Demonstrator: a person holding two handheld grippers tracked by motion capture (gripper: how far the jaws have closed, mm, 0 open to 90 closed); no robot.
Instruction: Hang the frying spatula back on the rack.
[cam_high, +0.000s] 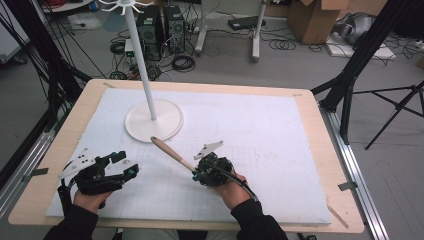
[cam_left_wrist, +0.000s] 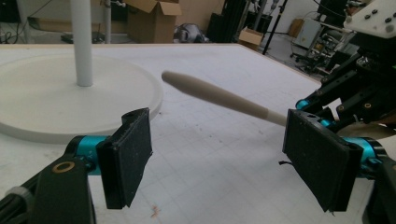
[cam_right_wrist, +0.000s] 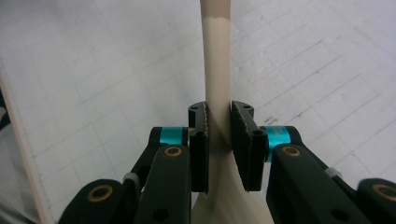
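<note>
Holding: right tool pinching a pale spoon near its bowl, handle raised toward the white stand on the table. Left tool spread, idle. Advice: keep the pinch firm, steer the handle tip clear of the stand's base

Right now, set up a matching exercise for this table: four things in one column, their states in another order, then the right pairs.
Things:
1. spatula
2. left gripper
3. right gripper
4. white stand

States:
A. jaws wide apart, nothing between them
B. upright on its round base
C. jaws shut on a handle
D. clamped, with its tan end pointing at the stand

Pairs: 1-D, 2-A, 3-C, 4-B
</note>
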